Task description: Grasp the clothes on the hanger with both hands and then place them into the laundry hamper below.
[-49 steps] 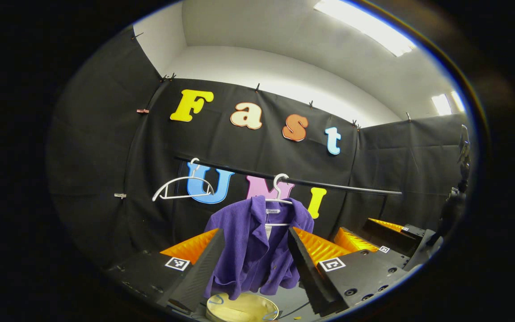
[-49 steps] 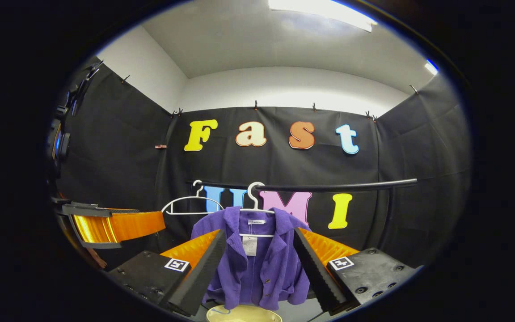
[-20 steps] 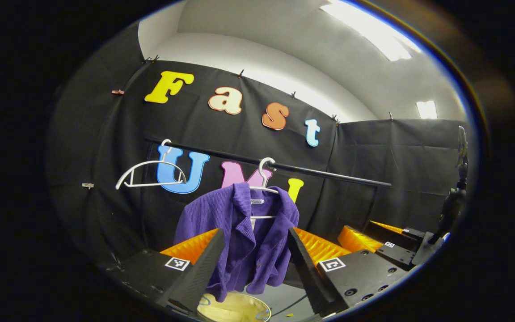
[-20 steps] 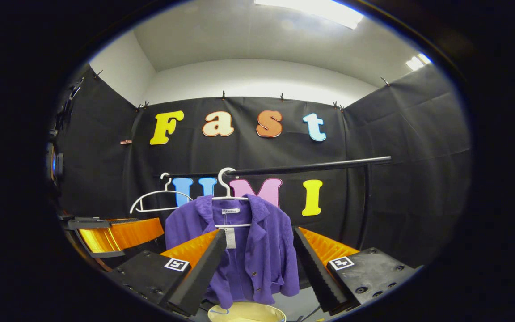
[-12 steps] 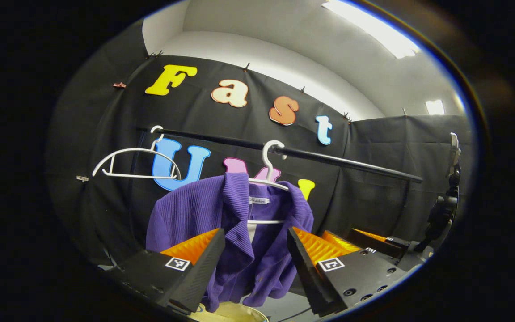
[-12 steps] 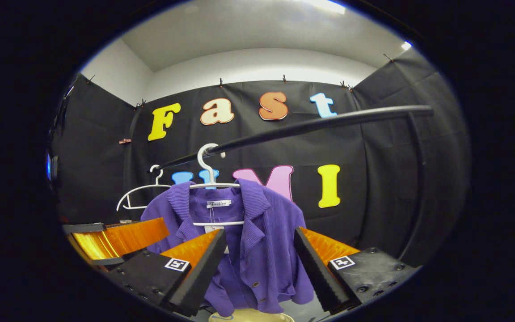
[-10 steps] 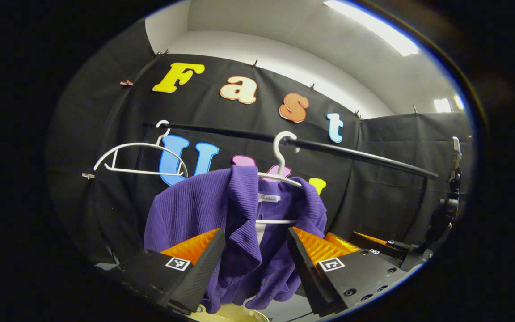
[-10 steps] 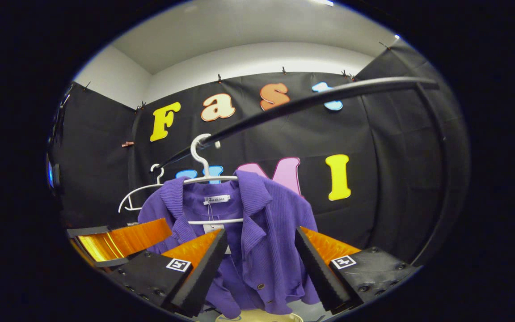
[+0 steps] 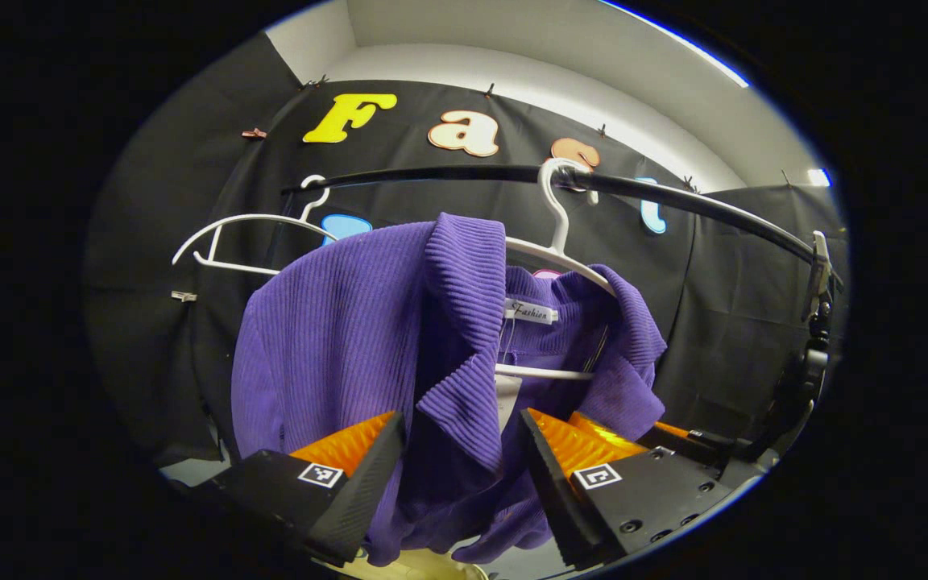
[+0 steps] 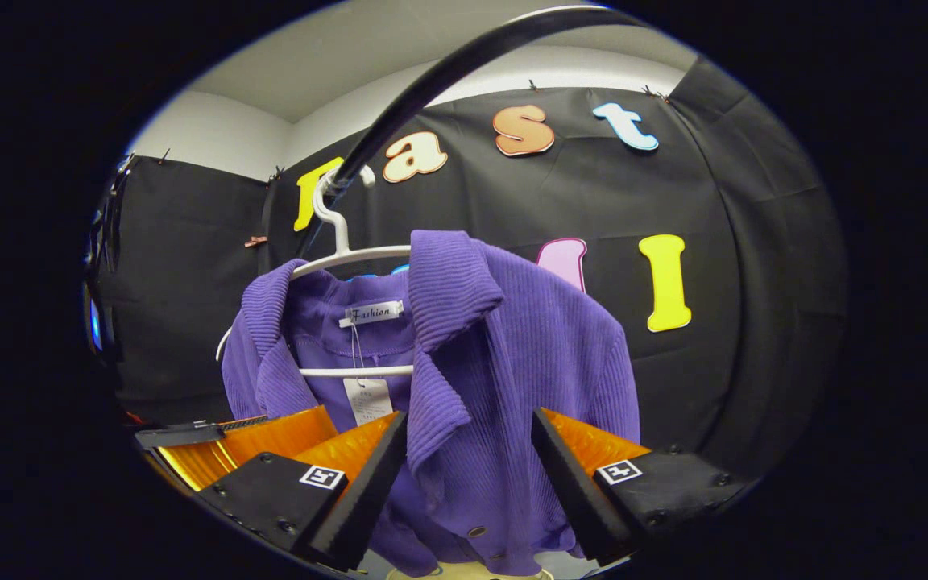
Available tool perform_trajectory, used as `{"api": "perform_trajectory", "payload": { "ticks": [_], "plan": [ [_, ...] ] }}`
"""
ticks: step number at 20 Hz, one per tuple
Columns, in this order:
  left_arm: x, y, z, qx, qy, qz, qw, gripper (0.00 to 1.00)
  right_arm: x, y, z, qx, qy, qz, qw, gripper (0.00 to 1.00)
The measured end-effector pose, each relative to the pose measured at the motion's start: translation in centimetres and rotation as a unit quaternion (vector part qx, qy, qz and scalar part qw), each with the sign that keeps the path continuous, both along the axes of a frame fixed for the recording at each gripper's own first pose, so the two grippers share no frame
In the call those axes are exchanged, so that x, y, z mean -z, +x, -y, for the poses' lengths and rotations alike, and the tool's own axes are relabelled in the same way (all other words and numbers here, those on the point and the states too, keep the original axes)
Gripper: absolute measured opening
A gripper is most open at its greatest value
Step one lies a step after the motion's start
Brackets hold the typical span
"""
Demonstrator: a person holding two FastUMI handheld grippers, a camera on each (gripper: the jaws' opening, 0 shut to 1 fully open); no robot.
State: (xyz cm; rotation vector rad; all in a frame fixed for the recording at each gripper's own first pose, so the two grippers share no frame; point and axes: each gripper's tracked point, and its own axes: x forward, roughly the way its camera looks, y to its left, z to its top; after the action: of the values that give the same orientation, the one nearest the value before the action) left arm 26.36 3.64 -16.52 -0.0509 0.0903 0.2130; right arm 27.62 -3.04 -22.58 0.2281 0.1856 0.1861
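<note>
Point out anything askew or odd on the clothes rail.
Nothing looks damaged. The purple jacket hangs open on its white hanger, collar flaps folded outward. A second white hanger hangs empty on the rail beside it.

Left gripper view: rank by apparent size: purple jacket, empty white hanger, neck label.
1. purple jacket, by far the largest, though it hangs close to the camera.
2. empty white hanger, farther back on the rail, so probably understated.
3. neck label, smallest.
</note>
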Motion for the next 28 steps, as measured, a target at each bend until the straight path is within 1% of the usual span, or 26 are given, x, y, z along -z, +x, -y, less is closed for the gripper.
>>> {"api": "perform_trajectory", "payload": {
  "ticks": [3,5,7,9,11,13,15,18,19,20,21,22,24,25,26,28],
  "plan": [
    [-0.7,0.1,-1.9,-0.05,0.004,0.018,0.999,0.88,0.6,1.1,0.0,-0.005,0.0,-0.005,1.0,0.98],
    [-0.9,-0.2,-2.4,-0.07,0.01,0.028,0.997,0.88,1.0,1.8,-0.1,-0.007,0.006,-0.007,1.0,0.98],
    [-0.8,-0.1,-2.5,-0.079,0.01,0.034,0.996,0.88,1.3,2.5,-0.4,-0.012,0.009,-0.012,1.0,0.98],
    [-0.4,0.7,-2.1,-0.076,0.006,0.03,0.997,0.89,1.8,3.1,-0.6,-0.014,0.001,-0.014,1.0,0.98],
    [0.2,1.6,-1.6,-0.069,-0.006,0.015,0.997,0.88,2.0,3.3,-0.5,-0.014,-0.005,-0.016,1.0,0.98],
    [0.1,2.4,-1.6,-0.071,-0.019,0.021,0.997,0.88,2.1,3.6,-0.1,-0.008,-0.006,-0.015,1.0,0.98],
    [0.1,3.2,-2.7,-0.093,-0.018,0.028,0.995,0.88,2.3,3.7,0.4,0.001,-0.005,-0.019,1.0,0.96],
    [-0.3,3.8,-4.7,-0.136,-0.002,0.042,0.99,0.88,3.0,4.2,0.2,0.005,-0.004,-0.027,1.0,0.97],
    [-0.4,4.2,-4.9,-0.138,0.002,0.043,0.989,0.88,3.0,4.5,0.4,0.009,-0.006,-0.027,1.0,0.98],
    [-0.3,4.7,-5.1,-0.131,0.005,0.039,0.991,0.84,3.0,4.6,0.7,0.014,-0.005,-0.027,1.0,0.97],
    [-0.3,5.1,-5.3,-0.123,0.006,0.033,0.992,0.82,3.0,4.8,0.9,0.013,-0.003,-0.027,1.0,0.9],
    [-0.3,5.3,-6.0,-0.123,0.007,0.028,0.992,0.71,3.3,5.1,0.9,0.014,-0.006,-0.033,0.999,0.84],
    [-0.5,4.9,-7.2,-0.133,0.0,0.028,0.991,0.41,3.7,5.9,1.9,0.027,-0.015,-0.034,0.999,0.42],
    [-0.5,4.6,-7.1,-0.127,-0.009,0.026,0.991,0.25,3.5,6.0,1.9,0.023,-0.013,-0.031,0.999,0.21],
    [-0.4,4.7,-7.1,-0.121,-0.017,0.021,0.992,0.1,3.6,5.8,1.8,0.013,-0.014,-0.033,0.999,0.17],
    [-0.9,4.3,-7.7,-0.122,-0.019,0.023,0.992,0.09,3.6,5.9,1.9,0.004,-0.014,-0.03,0.999,0.17]
  ]
}}
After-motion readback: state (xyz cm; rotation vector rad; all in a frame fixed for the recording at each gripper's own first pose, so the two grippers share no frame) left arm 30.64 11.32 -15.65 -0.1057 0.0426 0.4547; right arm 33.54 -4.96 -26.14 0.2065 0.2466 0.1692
